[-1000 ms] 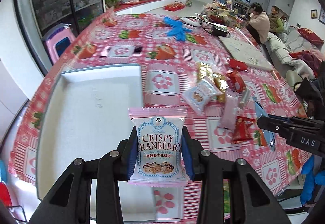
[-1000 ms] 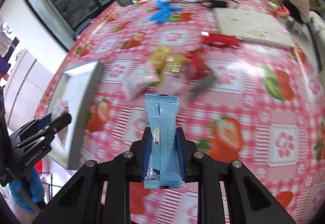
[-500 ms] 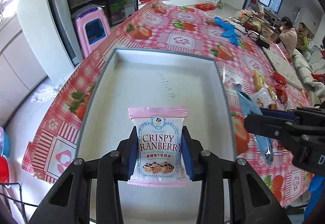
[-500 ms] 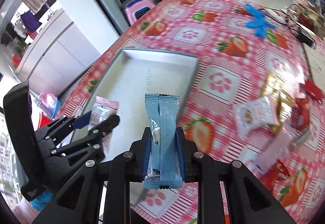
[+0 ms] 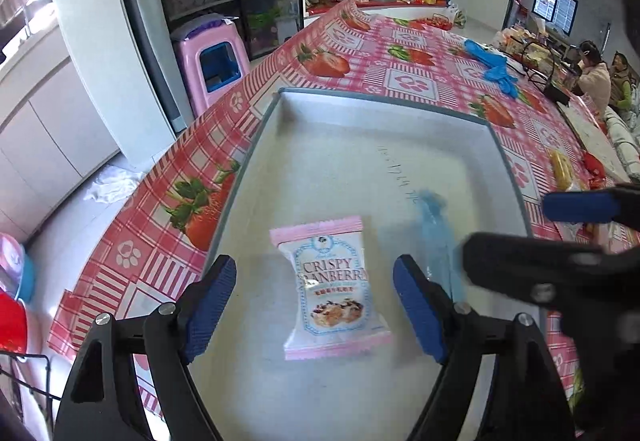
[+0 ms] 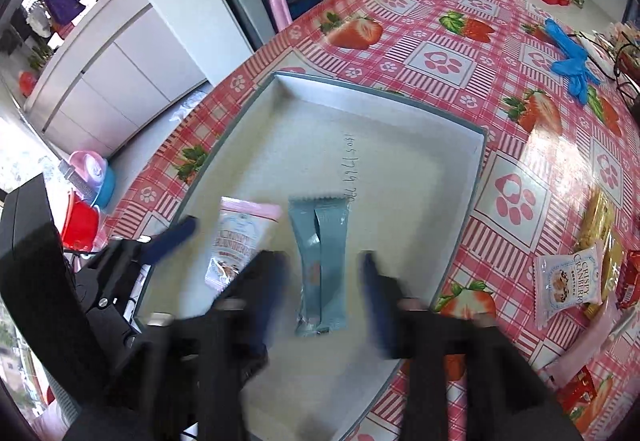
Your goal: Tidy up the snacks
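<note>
Both claws, left (image 5: 314,311) and right (image 6: 322,291), just sprung wide, pink packet (image 5: 334,289) and blue bar (image 6: 320,265) released into tray (image 5: 400,109); several snacks (image 6: 568,283) remain on counter (image 6: 520,145).

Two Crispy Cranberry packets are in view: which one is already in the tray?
The pink-edged Crispy Cranberry packet lying in the grey tray beside the blue packet. The other Crispy Cranberry packet lies out on the tablecloth, with the loose snacks.
</note>
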Demonstrator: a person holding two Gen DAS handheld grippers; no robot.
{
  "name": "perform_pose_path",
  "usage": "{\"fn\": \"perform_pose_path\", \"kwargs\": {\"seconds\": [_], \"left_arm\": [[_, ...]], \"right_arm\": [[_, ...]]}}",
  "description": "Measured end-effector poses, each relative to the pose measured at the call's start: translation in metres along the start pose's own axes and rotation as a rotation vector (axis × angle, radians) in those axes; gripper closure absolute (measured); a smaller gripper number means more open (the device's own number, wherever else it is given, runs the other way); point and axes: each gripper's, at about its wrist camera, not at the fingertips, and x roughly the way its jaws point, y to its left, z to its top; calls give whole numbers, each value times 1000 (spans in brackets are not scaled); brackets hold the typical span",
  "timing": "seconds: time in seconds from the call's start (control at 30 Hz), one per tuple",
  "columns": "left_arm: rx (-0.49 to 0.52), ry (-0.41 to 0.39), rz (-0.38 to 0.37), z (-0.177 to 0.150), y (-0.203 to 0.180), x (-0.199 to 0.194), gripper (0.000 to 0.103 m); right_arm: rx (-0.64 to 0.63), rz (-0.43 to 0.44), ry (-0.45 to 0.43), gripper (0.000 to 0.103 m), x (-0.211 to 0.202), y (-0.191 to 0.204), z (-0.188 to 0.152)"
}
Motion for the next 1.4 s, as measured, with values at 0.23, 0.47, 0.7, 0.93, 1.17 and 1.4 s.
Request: {"fn": "perform_pose_path", "kwargs": {"seconds": [0.23,0.47,0.7,0.93,1.17,1.4], "left_arm": [[11,-10,-6,13,6,5,19],[99,-73,-58,18,-29,-30,19],[338,-93,-157,15,-116,-50,19],[494,-14,-182,14,-199,-29,19],[530,29,-172,28,-255,9,19],[546,80,-156,30,-284,51,36]], "right_arm": [[59,-111,-60,7,-27,-39,-14],[244,-273,-113,7,-67,-128,-60],[475,-300,-98,7,-79,-209,-127],[431,-257,-87,9,-56,-206,-143],[380,-299,-131,72,-71,-226,-161],[464,-319,-190,72,-103,-266,-214]]}}
